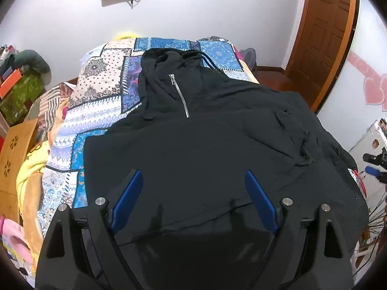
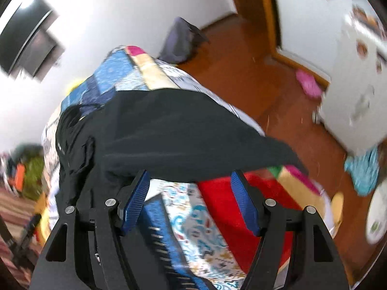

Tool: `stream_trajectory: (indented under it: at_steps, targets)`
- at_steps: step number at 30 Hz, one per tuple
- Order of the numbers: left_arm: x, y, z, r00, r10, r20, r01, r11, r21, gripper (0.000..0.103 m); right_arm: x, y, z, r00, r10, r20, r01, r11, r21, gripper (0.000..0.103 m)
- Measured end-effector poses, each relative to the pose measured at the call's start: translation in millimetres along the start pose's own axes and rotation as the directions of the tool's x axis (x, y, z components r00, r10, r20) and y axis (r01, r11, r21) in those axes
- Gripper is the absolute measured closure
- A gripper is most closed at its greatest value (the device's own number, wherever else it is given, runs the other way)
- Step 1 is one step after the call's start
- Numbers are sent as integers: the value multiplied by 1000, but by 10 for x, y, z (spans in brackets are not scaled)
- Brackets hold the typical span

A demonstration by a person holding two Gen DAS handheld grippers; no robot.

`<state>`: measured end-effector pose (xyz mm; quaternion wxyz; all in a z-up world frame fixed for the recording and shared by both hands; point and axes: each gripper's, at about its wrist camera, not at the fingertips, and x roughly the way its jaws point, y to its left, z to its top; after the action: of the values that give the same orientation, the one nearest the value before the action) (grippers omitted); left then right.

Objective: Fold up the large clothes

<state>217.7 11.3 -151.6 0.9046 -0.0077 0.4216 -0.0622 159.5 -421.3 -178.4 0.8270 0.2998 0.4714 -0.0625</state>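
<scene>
Garment: the large black zip-neck hooded pullover [image 1: 217, 125] lies spread flat on the patchwork bedcover of blue, white and red printed squares [image 1: 96, 111]; its hood and drawstring are at the far end from your left tongs, the short silver zipper [image 1: 180, 94] running toward you.
Left tongs: your left gripper [image 1: 193, 193] hangs over the near part of the black cloth, its blue pads [image 1: 128, 200] spread wide with nothing pinched between them.
Right tongs: your right gripper [image 2: 189, 198] has its jaws parted, and between the blue pads [image 2: 135, 200] you see only bedcover; the black pullover's edge [image 2: 169, 133] lies just beyond the fingertips. The view is blurred, so whether the left fingertip touches the cloth cannot be told.
Far side: a brown panelled wooden door [image 1: 326, 36] stands beyond and to the right of your left tongs.
Right of right tongs: brown wooden floor [image 2: 254, 77] and a white cabinet [image 2: 358, 72].
</scene>
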Motion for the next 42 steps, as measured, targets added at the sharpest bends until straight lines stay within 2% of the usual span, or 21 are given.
stream_trajectory:
  at_steps: [6, 14, 21, 23, 26, 28, 29, 33, 37, 42]
  targets:
    - [135, 70, -39, 999, 20, -39, -21, 999, -32, 17, 236, -254, -16, 996, 69, -49, -60, 986, 154, 37]
    - [196, 126, -71, 998, 29, -56, -32, 998, -61, 17, 407, -463, 121, 989, 148, 4, -142, 938, 316, 37]
    - [156, 143, -89, 998, 31, -51, -34, 997, -65, 17, 609, -429, 271, 997, 79, 1, -75, 945, 318, 37]
    - [135, 151, -101, 998, 34, -46, -36, 997, -61, 17, 612, -369, 310, 999, 45, -4, -42, 954, 296, 38]
    - [99, 176, -119, 999, 39, -38, -41, 997, -58, 17, 546, -265, 357, 1000, 4, 3, -4, 971, 240, 62]
    - [83, 201, -133, 999, 39, -34, -41, 997, -61, 17, 471, -201, 380, 1000, 13, 19, -16, 978, 206, 76]
    - [73, 221, -138, 999, 37, -32, -39, 997, -65, 17, 415, -161, 395, 999, 26, 31, -32, 982, 185, 87]
    - [33, 280, -154, 999, 32, -20, -33, 996, -81, 17, 46, 120, 420, 992, 42, 120, -51, 996, 74, 91]
    - [-16, 341, -169, 1000, 27, -3, -27, 996, -88, 17, -313, 503, 426, 976, 104, 190, -95, 994, -56, 93]
    - [-82, 438, -196, 1000, 13, 14, -11, 995, -104, 17, -671, 1195, 328, 950, 215, 224, -156, 954, -256, 93]
